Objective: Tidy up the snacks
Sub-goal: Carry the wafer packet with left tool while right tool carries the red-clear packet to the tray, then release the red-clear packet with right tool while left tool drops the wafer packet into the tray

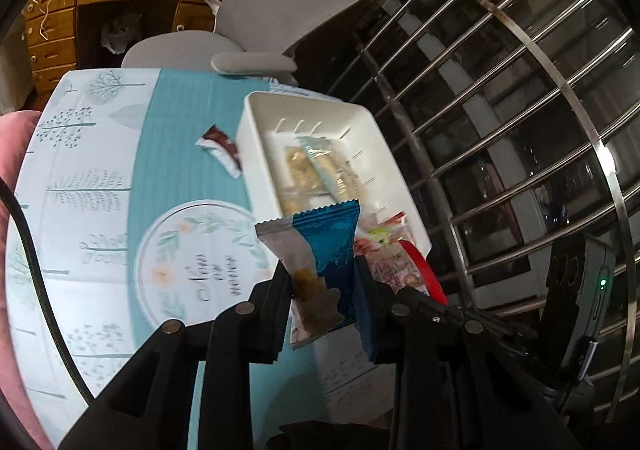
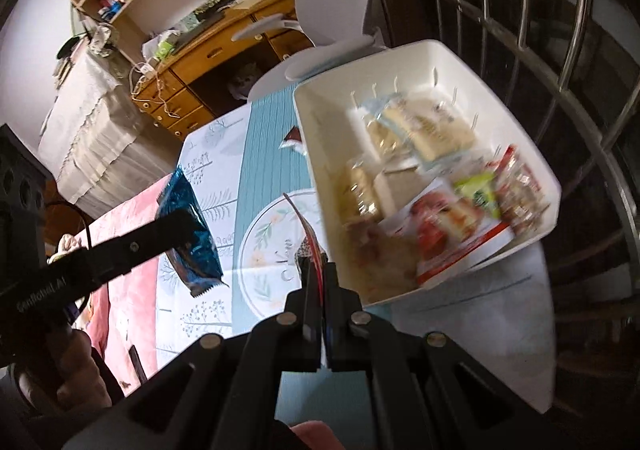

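My left gripper (image 1: 322,282) is shut on a blue and silver snack packet (image 1: 320,250) and holds it above the table, in front of the white bin (image 1: 256,121). The same packet (image 2: 190,234) and the left gripper (image 2: 176,228) show at the left of the right wrist view. My right gripper (image 2: 319,270) is shut on a thin red snack wrapper (image 2: 308,238), seen edge-on, close to the white bin's (image 2: 320,177) near left wall. The bin holds several snack packets. A brown and white packet (image 1: 220,147) lies on the table left of the bin; its tip (image 2: 292,137) shows behind the bin.
The table has a teal and white printed cloth (image 1: 100,177). A grey office chair (image 1: 280,17) stands behind the table. A steel window grille (image 1: 500,89) runs along the right. A wooden desk with drawers (image 2: 192,89) is at the back. A pink cushion (image 2: 124,274) lies left of the table.
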`<state>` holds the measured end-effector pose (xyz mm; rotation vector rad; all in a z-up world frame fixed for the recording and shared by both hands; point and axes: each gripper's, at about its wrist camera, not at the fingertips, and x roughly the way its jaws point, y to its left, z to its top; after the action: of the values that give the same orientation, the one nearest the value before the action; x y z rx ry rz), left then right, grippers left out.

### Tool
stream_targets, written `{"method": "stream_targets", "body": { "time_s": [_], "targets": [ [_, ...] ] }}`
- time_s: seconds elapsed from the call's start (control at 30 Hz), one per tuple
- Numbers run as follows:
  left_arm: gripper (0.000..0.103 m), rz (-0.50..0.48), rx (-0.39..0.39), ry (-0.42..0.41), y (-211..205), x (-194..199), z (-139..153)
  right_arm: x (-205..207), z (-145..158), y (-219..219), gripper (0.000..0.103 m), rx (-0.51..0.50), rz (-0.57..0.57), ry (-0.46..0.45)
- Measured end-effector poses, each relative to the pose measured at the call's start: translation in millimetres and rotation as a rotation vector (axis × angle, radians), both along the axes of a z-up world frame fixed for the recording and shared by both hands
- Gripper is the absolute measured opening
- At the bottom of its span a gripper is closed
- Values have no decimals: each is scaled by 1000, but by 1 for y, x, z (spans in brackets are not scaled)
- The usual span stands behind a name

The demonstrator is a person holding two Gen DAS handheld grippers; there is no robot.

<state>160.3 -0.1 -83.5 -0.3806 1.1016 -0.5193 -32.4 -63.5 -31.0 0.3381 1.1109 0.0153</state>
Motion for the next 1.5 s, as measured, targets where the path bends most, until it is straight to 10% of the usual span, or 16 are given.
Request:
{"method": "stream_targets", "body": {
  "time_s": [0.53, 0.6, 0.67, 1.1, 1.5],
  "targets": [
    [29, 20, 35, -99, -106, 6, -3, 7, 24, -87, 0, -186, 147, -133],
    [57, 21, 60, -93, -114, 10, -4, 11, 24, -93, 0, -191, 139, -142],
    [65, 22, 59, -80, -116, 12, -7, 17, 18, -100, 1, -182, 115, -119],
    [72, 137, 88, 50, -68, 2, -39, 14, -1, -88, 42, -163, 124, -60],
    [75, 80, 174, 103, -1, 6, -54, 6, -23, -32, 50, -137, 99, 31]
  ]
}}
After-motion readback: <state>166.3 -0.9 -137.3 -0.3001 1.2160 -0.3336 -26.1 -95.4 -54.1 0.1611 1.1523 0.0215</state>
